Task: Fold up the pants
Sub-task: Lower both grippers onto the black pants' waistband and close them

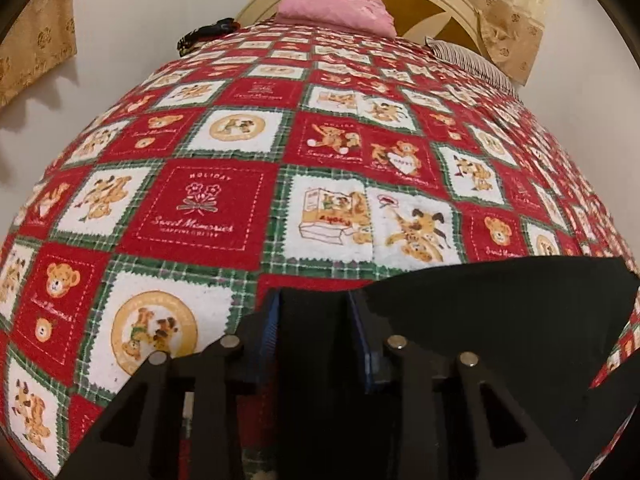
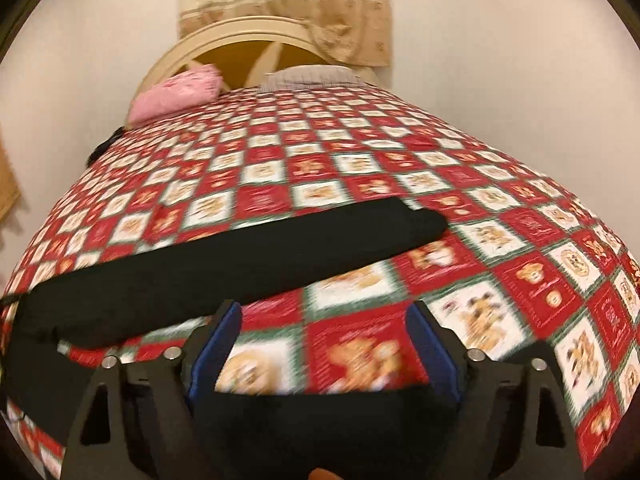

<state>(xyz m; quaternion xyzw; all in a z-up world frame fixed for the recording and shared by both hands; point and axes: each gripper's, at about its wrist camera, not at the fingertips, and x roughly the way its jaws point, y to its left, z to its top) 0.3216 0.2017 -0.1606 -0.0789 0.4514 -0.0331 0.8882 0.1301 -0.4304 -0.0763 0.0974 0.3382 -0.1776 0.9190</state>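
Bedspread [image 1: 224, 200]: soft, nubby cotton in red and white squares edged with green plaid, printed with teddy bears and dogs – it covers the whole bed.
Pants [image 2: 224, 256]: one pair, matte black, lying flat on the bedspread as a long band running left to right at its near end; in the left wrist view a flat black panel [image 1: 500, 312] reaches to the gripper.
Left gripper [image 1: 314, 320]: blue-padded jaws drawn in on the edge of the pants, dark fabric filling the gap between them.
Right gripper [image 2: 328, 336]: jaws wide apart over bare bedspread, just nearer than the pants band – nothing between the pads; the view is motion-blurred.
Headboard [image 2: 224, 40]: one, cream, arched, at the bedspread's far end.
Pillows: two against it, pink [image 2: 176, 92] and grey striped [image 2: 312, 74].
Room: plain pale walls, beige patterned curtain [image 2: 288, 0] above the headboard.
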